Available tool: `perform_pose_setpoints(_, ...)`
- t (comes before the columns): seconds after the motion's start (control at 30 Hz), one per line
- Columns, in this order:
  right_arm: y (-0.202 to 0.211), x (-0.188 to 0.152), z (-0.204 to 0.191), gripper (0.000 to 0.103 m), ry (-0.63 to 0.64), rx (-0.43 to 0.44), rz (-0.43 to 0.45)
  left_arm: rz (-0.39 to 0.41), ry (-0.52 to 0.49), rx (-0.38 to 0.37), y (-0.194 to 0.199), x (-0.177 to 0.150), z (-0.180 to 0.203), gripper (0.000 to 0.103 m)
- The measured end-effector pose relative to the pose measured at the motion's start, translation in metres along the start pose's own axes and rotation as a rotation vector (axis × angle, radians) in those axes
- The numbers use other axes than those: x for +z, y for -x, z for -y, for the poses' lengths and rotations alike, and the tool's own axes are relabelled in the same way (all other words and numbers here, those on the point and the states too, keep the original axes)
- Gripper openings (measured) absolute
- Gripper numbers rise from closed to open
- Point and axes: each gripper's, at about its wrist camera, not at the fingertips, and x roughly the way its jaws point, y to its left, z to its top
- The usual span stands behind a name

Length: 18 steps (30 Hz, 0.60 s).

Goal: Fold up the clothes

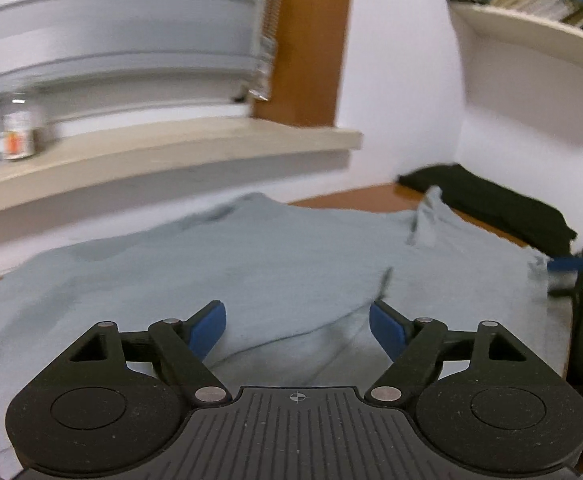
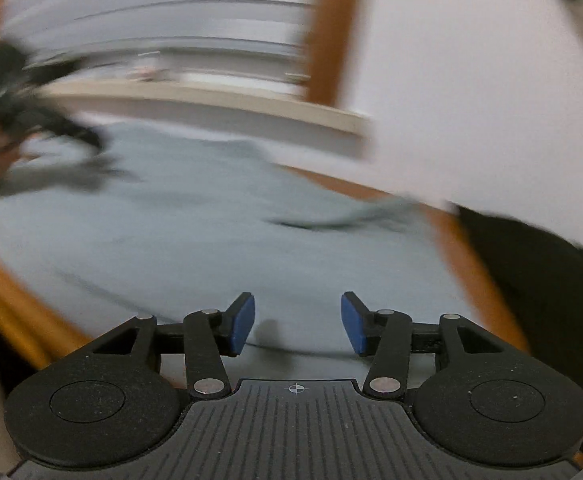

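Observation:
A pale blue-grey garment (image 1: pixel 251 264) lies spread over the wooden table (image 1: pixel 355 196), with a fold line running across its near part. My left gripper (image 1: pixel 297 330) hovers open just above that near part, nothing between its blue pads. In the right wrist view the same garment (image 2: pixel 195 216) fills the middle, blurred by motion. My right gripper (image 2: pixel 297 324) stands open over its near edge, holding nothing. The right gripper's tip (image 1: pixel 571 268) shows at the right edge of the left wrist view. The left gripper and a hand (image 2: pixel 15 116) show blurred at far left in the right wrist view.
A dark folded garment (image 1: pixel 491 204) lies at the table's back right corner, also seen as dark cloth (image 2: pixel 539 264). A window sill (image 1: pixel 163 152) with a small bottle (image 1: pixel 18 136) runs behind the table. A bookshelf (image 1: pixel 531 36) hangs at upper right.

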Motion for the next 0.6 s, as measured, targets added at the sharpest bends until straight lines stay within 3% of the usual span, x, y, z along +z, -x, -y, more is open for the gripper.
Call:
perform_pose_setpoints(0.13,0.007,-0.015,0.063,0.049,-0.102,-0.157,-0.016,-0.024,-0.054,0.032,-0.021,-0.006,0.008,0.082)
perform_pose_setpoints(0.37,0.0,-0.025,0.073,0.049,0.009,-0.162,-0.101,-0.046,0.032,0.016,-0.028,-0.017,-0.009,0.082)
perform_pose_setpoints(0.5,-0.005,-0.026,0.074,0.049,0.009,-0.152,-0.06,-0.057,0.013,0.012,-0.03,-0.014,-0.007,0.082)
perform_pose_setpoints(0.57,-0.007,-0.027,0.076,0.043,-0.006,-0.134,-0.029,-0.069,-0.033,0.016,-0.034,-0.011,0.002,0.082)
perform_pose_setpoints(0.6,-0.008,-0.025,0.076,0.018,-0.01,-0.127,-0.02,-0.068,-0.058,0.02,-0.036,-0.008,0.008,0.082)
